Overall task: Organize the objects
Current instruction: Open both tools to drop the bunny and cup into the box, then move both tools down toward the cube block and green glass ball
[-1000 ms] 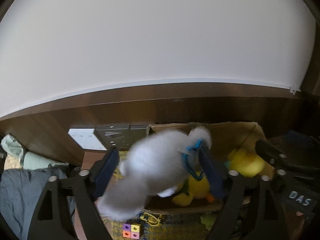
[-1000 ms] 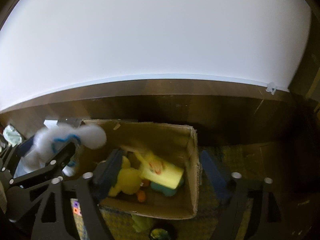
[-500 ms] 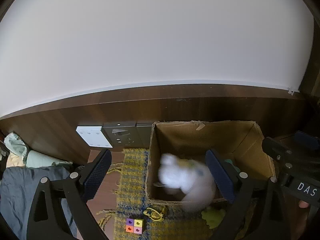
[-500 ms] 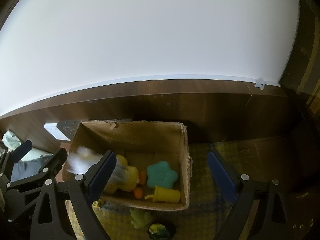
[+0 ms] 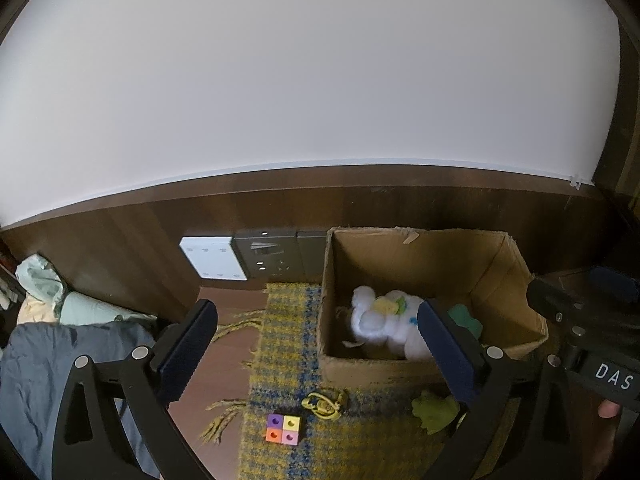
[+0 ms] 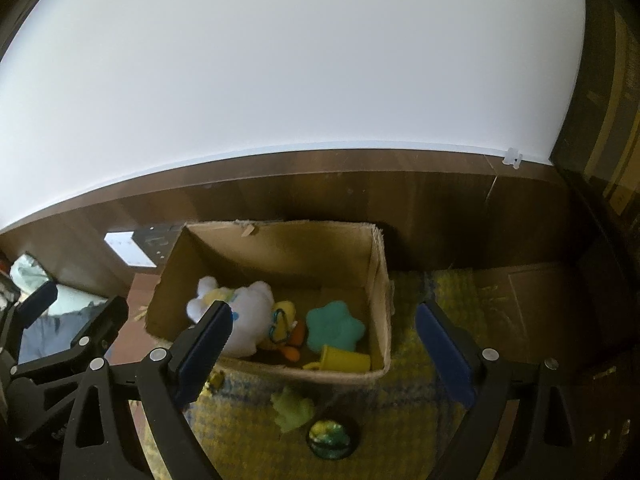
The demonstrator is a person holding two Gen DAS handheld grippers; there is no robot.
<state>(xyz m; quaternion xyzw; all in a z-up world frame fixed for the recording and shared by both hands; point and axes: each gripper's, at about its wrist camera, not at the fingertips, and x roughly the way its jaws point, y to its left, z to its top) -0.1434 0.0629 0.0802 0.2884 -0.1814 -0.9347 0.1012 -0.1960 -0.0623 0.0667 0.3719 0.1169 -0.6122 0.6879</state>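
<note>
Plush toy [image 6: 244, 320] in box [image 6: 380, 280] (on rug [image 6: 420, 420]).

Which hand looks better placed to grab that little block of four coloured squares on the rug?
Probably the left. The coloured block lies between the left gripper's spread, empty jaws, in front of the box. The right gripper, also empty, doesn't show it.

Wall: plain white wall [image 5: 312, 72] above dark wood panelling [image 5: 400, 204].
Floor: brown wood floor [image 5: 228, 376]; yellow-and-blue woven rug [image 5: 280, 340].
Light: dim, soft.
</note>
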